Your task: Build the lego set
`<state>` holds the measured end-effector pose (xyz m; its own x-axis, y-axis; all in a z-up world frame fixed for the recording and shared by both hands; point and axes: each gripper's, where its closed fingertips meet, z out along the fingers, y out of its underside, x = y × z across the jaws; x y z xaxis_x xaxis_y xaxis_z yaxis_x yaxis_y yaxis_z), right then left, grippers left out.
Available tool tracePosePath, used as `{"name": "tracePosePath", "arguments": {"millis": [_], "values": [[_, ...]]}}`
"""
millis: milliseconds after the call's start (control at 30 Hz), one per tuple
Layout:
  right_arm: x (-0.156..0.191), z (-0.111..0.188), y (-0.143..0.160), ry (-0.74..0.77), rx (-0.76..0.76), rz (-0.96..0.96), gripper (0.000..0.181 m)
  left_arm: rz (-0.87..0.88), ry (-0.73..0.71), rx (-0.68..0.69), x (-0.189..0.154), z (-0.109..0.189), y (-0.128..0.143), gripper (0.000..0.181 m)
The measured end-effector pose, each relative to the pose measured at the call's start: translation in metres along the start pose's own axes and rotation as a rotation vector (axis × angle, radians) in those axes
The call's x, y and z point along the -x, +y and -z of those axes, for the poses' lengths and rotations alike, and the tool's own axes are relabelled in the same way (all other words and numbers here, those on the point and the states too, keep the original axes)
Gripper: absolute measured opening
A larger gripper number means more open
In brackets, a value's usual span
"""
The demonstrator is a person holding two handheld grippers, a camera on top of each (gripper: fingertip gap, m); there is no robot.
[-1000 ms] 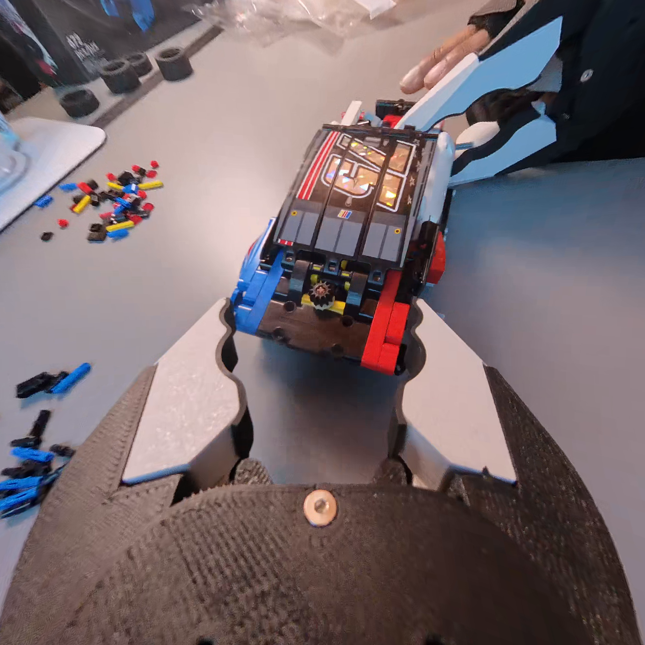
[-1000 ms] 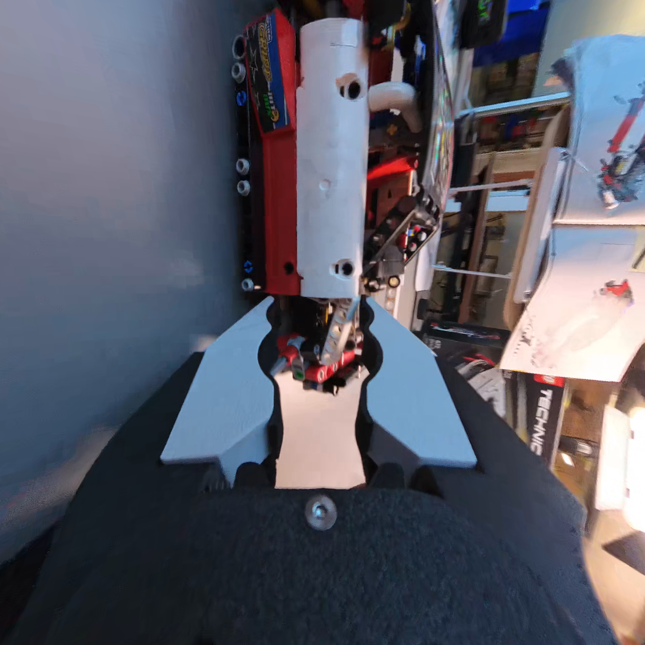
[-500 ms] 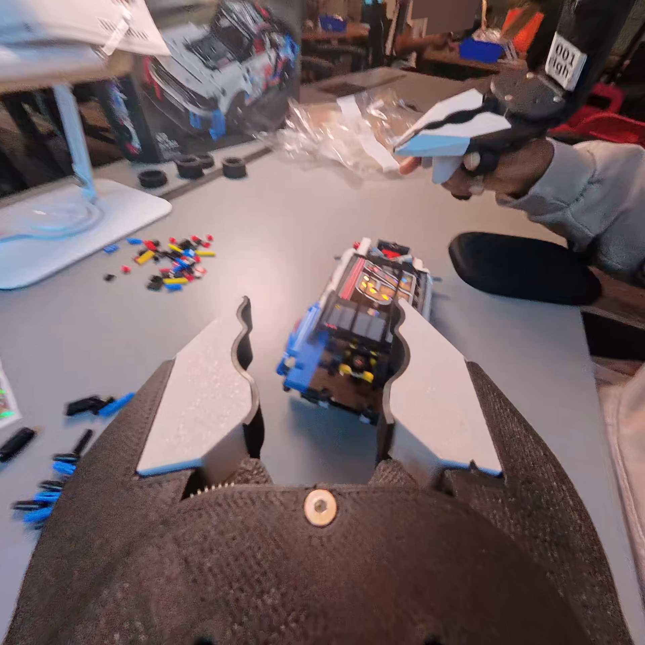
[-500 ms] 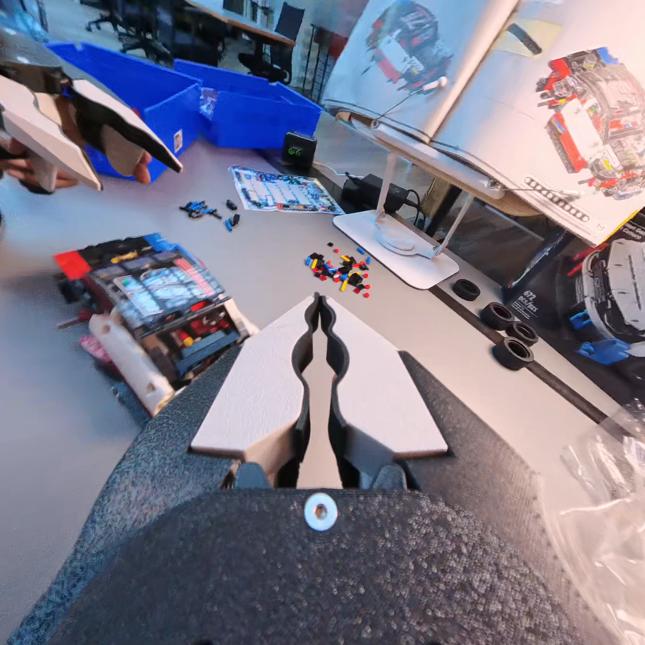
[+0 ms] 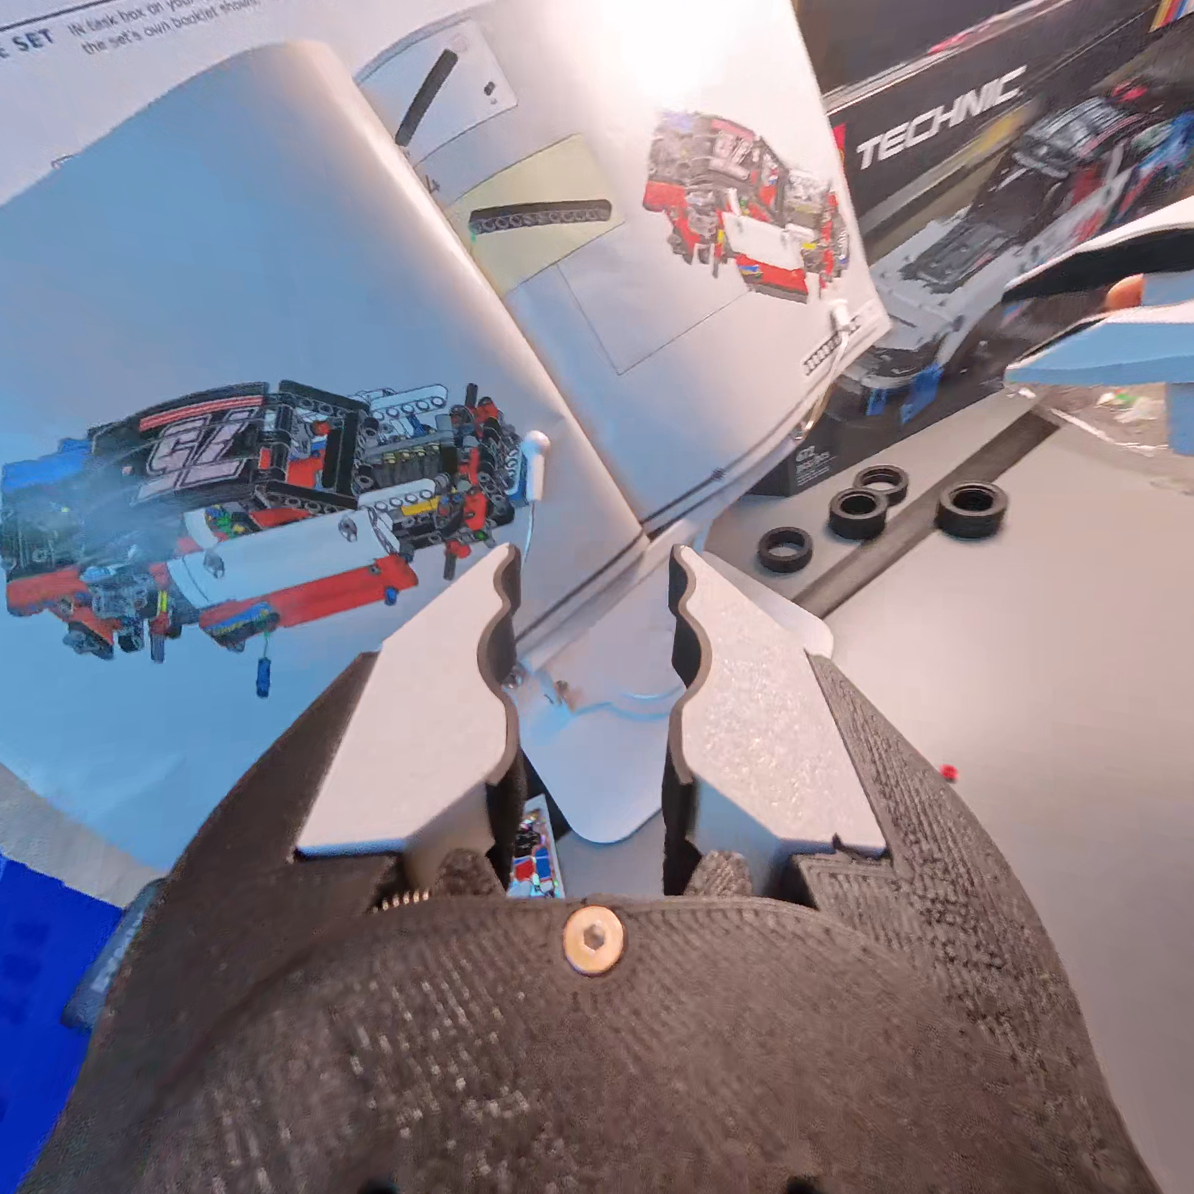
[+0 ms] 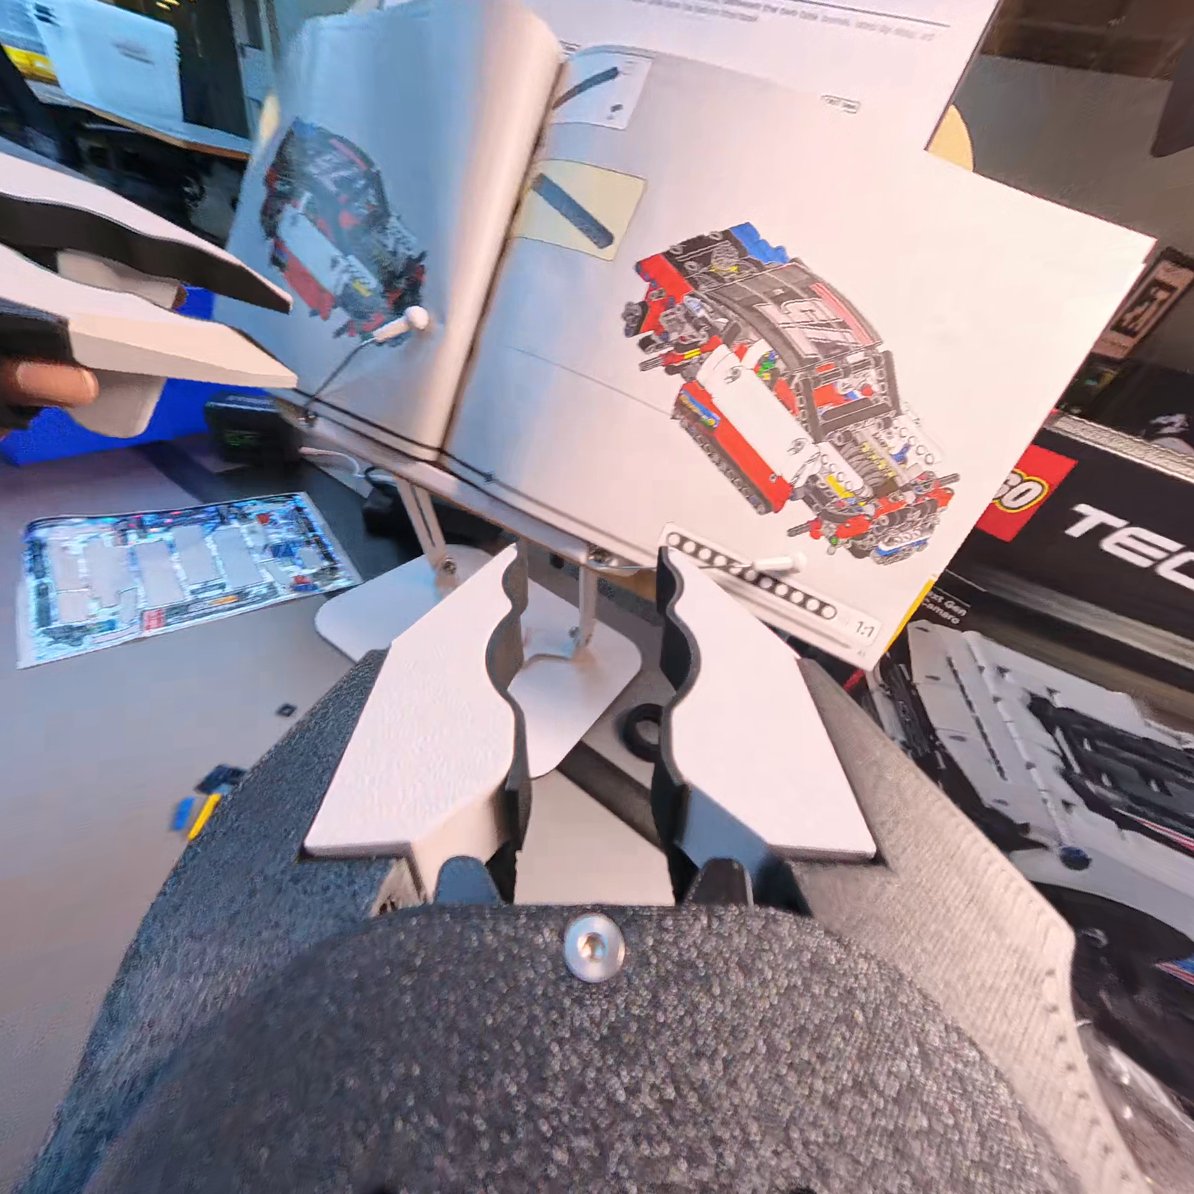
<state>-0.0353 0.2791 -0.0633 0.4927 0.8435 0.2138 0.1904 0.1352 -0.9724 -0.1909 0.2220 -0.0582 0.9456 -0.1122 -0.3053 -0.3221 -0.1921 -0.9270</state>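
both grippers raised toward the open instruction booklet (image 5: 271,271) on its white stand (image 6: 568,685), each empty with jaws apart.

the left gripper (image 5: 593,568) and right gripper (image 6: 588,562) grip nothing, a clear gap between their fingers. only the left wrist view shows four black tyres (image 5: 856,513) on the grey table (image 5: 1008,678) beside the set's box (image 5: 969,129). only the right wrist view shows the sticker sheet (image 6: 174,568) lying flat and loose small pieces (image 6: 203,807) near it. the lego car itself is in neither view.
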Motion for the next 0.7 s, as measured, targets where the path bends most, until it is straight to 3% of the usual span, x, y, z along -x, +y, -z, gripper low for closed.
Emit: {"name": "tracePosePath", "arguments": {"millis": [133, 233, 333, 433, 567, 700], "values": [[-0.047, -0.031, 0.006, 0.132, 0.053, -0.02, 0.036, -0.123, -0.093, 0.056, 0.018, -0.034, 0.008, 0.041], [-0.07, -0.046, 0.022, 0.189, 0.103, -0.132, 0.038, -0.153, -0.142, 0.02, 0.028, -0.041, 0.01, 0.027], [-0.071, -0.059, 0.038, 0.167, 0.147, -0.293, 0.038, -0.124, -0.141, -0.03, 0.032, -0.039, 0.009, 0.012], [-0.064, -0.066, 0.046, 0.161, 0.15, -0.346, 0.024, -0.097, -0.151, -0.047, 0.037, -0.035, 0.01, 0.0], [-0.062, -0.061, 0.056, 0.139, 0.105, -0.489, 0.022, 0.178, -0.178, -0.1, 0.064, -0.019, 0.018, 0.0], [-0.053, -0.053, 0.068, 0.051, 0.043, -0.67, 0.027, 0.527, -0.177, -0.143, 0.083, 0.002, 0.054, 0.005]]}}
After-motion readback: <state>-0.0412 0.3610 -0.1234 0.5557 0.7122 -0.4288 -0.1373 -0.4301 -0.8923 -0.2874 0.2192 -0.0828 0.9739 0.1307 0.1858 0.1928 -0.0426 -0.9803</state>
